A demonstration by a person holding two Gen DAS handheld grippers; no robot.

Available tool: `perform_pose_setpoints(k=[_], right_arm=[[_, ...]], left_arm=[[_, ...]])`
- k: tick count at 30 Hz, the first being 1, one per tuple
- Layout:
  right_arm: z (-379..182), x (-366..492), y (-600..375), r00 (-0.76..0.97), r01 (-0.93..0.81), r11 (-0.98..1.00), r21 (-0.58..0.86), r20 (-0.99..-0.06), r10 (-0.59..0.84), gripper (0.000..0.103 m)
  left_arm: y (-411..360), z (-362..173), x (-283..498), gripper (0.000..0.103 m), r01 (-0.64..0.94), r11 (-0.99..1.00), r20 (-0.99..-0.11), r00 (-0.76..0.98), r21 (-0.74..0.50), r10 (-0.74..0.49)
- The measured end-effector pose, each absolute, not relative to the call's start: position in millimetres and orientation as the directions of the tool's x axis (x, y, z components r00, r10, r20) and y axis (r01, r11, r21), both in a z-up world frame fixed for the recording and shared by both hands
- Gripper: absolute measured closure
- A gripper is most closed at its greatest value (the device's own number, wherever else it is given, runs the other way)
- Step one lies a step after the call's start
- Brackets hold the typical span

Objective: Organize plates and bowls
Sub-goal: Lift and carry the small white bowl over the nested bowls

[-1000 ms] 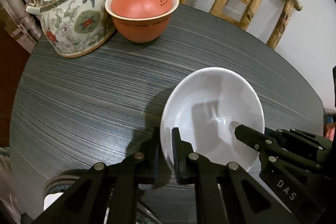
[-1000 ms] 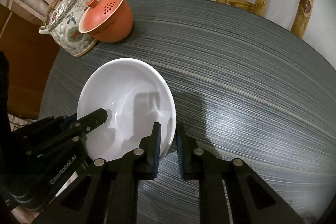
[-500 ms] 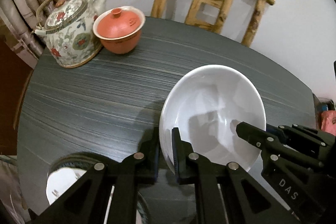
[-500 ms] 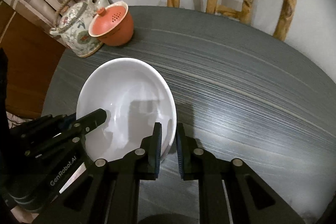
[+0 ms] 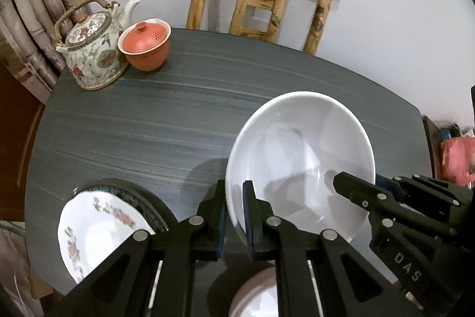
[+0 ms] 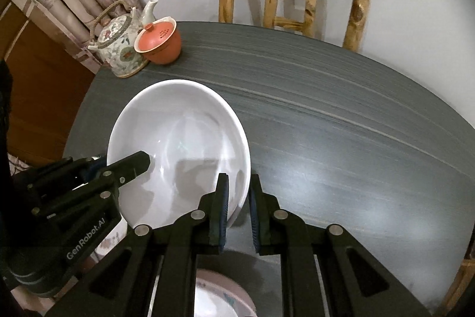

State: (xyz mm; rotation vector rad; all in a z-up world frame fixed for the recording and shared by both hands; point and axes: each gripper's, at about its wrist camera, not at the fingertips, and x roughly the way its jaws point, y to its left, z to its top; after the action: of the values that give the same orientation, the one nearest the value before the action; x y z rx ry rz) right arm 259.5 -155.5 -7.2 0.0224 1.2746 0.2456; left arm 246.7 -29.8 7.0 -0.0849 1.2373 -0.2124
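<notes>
The left gripper (image 5: 233,207) was clamped on the near-left rim of the white bowl (image 5: 299,162), one pad inside the wall and one outside, the jaws nearly closed with only the thin porcelain between them. The right gripper (image 6: 239,208) pinched the opposite rim in the same way; its black fingers also showed at the far side of the bowl in the left wrist view. Two grips on opposing edges probably kept so wide and smooth a bowl level, where a single pinch would let it tip or slide.

The bowl hung clear of the dark wood-grain surface (image 5: 178,115), its shadow falling on the boards beneath. At the near-left edge of the surface a floral plate (image 5: 98,230) sat on a darker dish, and another pale dish (image 5: 258,293) lay directly below the grippers, partly hidden by them; whether it was a bowl or a plate could not be told. It looked a likely place for stacking.

Well apart, at the far-left corner, a flowered teapot (image 5: 92,55) touched an orange lidded cup (image 5: 145,48), with a wooden chair (image 5: 264,2) behind the surface.
</notes>
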Motion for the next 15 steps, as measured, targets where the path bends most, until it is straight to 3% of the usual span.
perform_pose_setpoints(k=[15], right_arm=[[2.8, 191.3, -170.5, 0.28, -0.139, 0.976, 0.169, -0.938, 0.202, 0.09]], left_arm=[[-34.1, 10.5, 180.4, 0.093, 0.137, 0.97, -0.93, 0.284, -0.201, -0.233]])
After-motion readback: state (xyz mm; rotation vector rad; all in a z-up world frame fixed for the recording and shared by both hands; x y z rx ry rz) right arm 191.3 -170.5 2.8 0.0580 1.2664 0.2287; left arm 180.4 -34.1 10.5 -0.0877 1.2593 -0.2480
